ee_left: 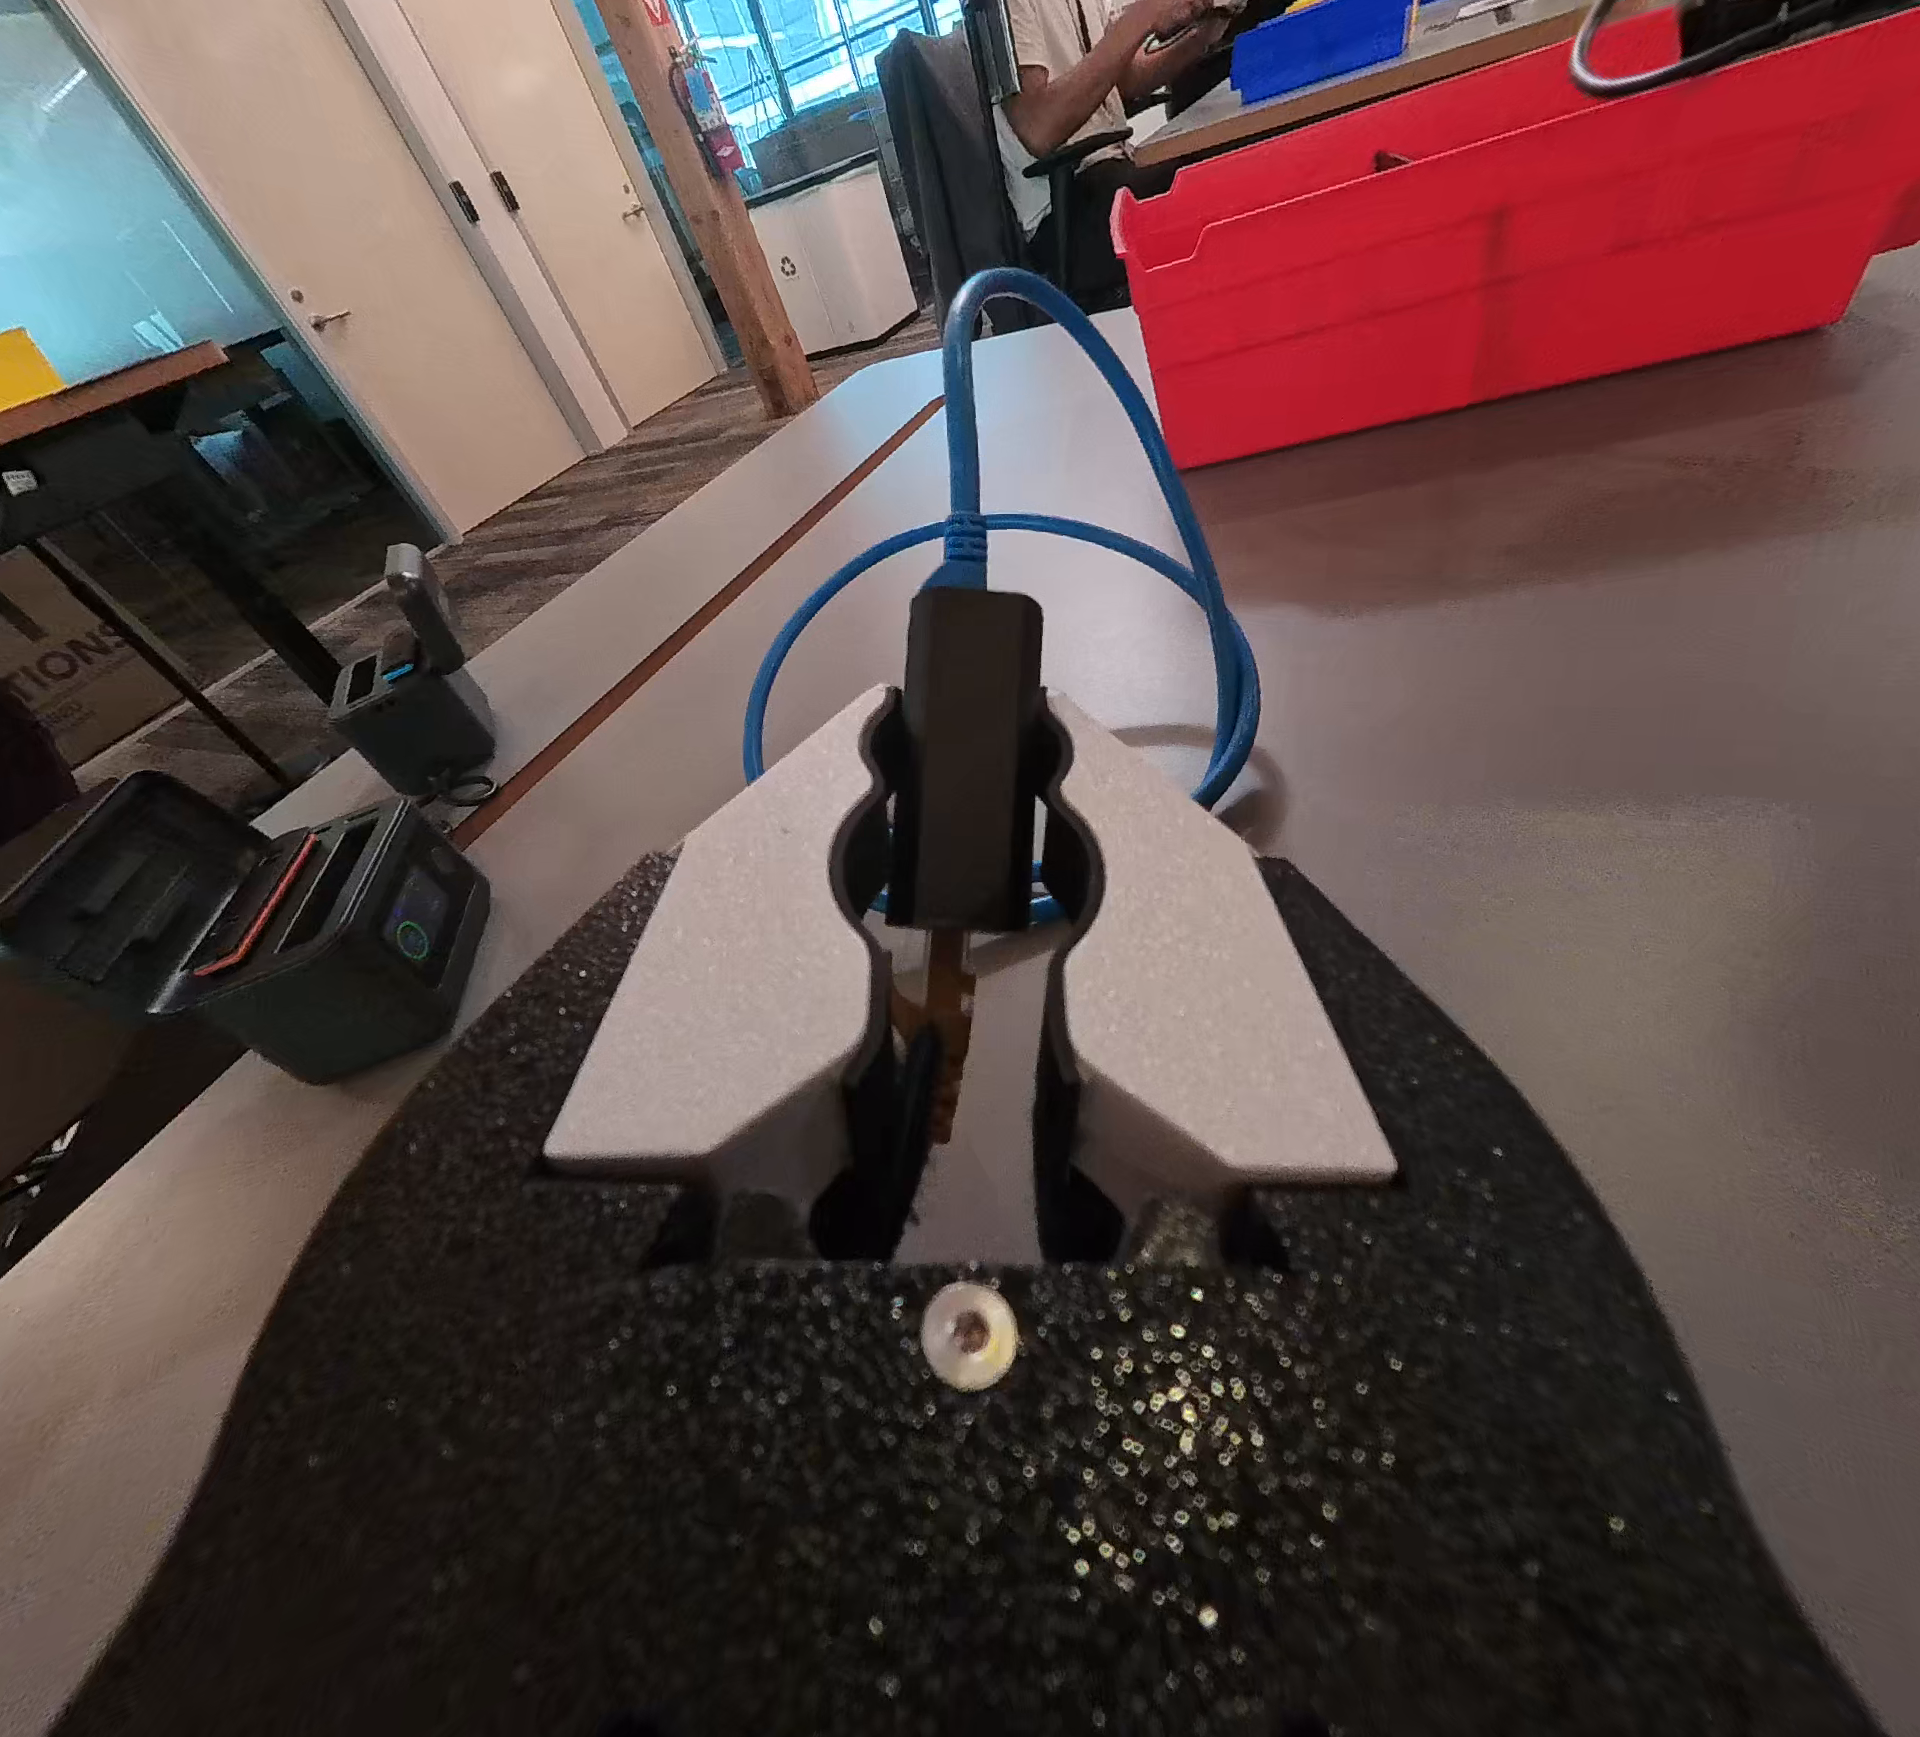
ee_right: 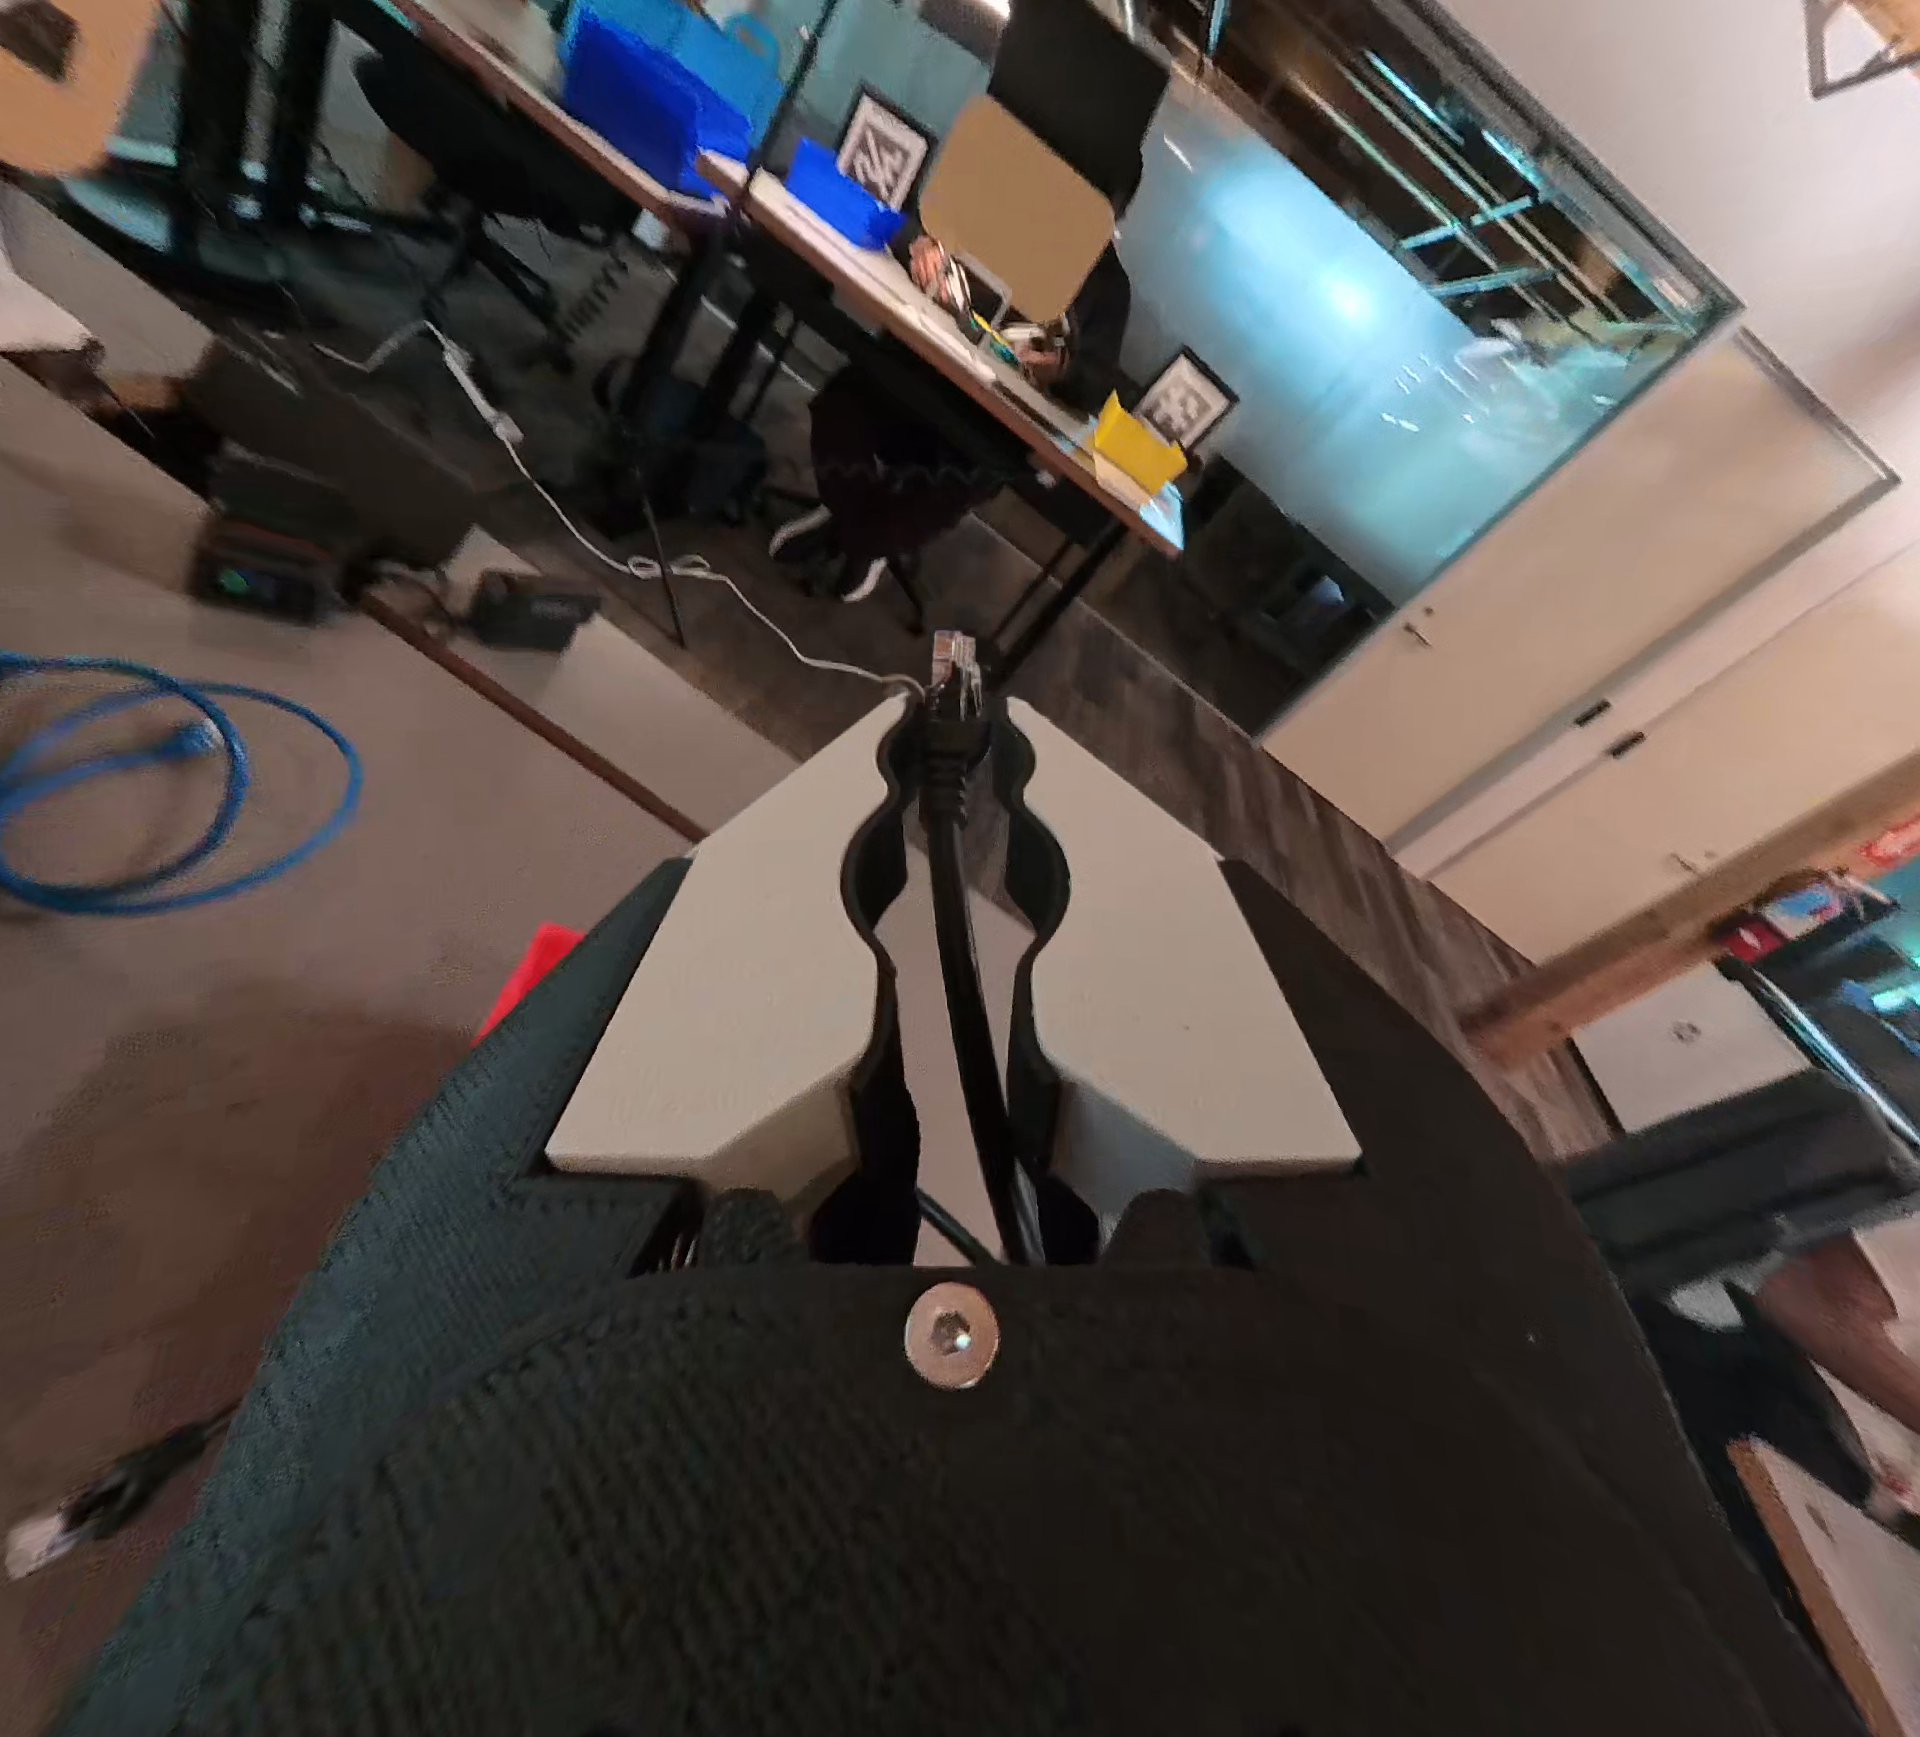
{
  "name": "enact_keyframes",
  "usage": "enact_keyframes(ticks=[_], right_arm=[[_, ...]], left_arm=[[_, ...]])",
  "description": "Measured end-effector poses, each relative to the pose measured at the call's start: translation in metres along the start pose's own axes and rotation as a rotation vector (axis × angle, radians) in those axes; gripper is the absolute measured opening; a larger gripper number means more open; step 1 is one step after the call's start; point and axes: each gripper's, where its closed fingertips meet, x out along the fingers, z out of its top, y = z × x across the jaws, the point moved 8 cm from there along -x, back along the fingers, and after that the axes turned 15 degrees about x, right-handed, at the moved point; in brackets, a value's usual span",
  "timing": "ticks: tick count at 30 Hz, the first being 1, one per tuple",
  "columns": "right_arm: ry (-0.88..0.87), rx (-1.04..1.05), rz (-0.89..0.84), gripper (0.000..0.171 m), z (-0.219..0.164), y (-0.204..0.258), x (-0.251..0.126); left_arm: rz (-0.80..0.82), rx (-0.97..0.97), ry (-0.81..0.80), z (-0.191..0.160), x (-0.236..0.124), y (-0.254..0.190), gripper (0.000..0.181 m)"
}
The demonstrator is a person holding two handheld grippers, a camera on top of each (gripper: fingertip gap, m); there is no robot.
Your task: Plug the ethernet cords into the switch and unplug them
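Note:
My left gripper (ee_left: 971,708) is shut on a small black box, the switch (ee_left: 971,783), held just above the grey table (ee_left: 1558,804). A blue ethernet cord (ee_left: 1179,492) is plugged into the switch's far end and loops down onto the table behind it. My right gripper (ee_right: 951,713) is shut on a black ethernet cord (ee_right: 961,918), held up in the air and tilted. Its clear plug (ee_right: 958,661) sticks out past the fingertips. The blue cord's loop (ee_right: 356,783) also lies on the table at the left of the right wrist view.
A red bin (ee_left: 1507,274) stands on the table at the back right. Two black charger cases (ee_left: 312,939) (ee_left: 416,711) sit near the table's left edge. Another cord end with a clear plug (ee_right: 62,1531) lies at the lower left of the right wrist view. People sit at other desks beyond.

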Motion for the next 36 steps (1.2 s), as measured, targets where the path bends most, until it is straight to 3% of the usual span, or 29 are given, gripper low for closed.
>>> enact_keyframes(ticks=[8, 13, 17, 26, 28, 29, 36], right_arm=[[0.087, -0.054, -0.159, 0.012, -0.136, 0.02, 0.002], [0.492, 0.005, 0.037, 0.012, -0.22, 0.047, 0.008], [0.836, -0.008, 0.184, 0.012, -0.26, 0.062, 0.014], [1.144, -0.117, 0.194, 0.013, -0.29, 0.075, 0.043], [1.191, -0.115, 0.166, 0.046, -0.292, 0.076, 0.047], [1.214, -0.111, 0.161, 0.054, -0.293, 0.077, 0.047], [1.252, -0.148, 0.046, 0.071, -0.268, 0.058, 0.039]], left_arm=[[-0.011, 0.003, 0.004, 0.0, 0.001, -0.001, 0.021], [-0.02, 0.011, 0.01, -0.001, 0.002, -0.003, 0.021], [-0.027, 0.02, 0.018, -0.001, 0.003, -0.004, 0.021], [-0.048, 0.049, 0.04, -0.002, 0.004, -0.009, 0.021], [-0.052, 0.054, 0.046, -0.002, 0.005, -0.009, 0.021], [-0.055, 0.056, 0.049, -0.003, 0.005, -0.01, 0.021], [-0.07, 0.084, 0.07, -0.004, 0.007, -0.013, 0.021]])
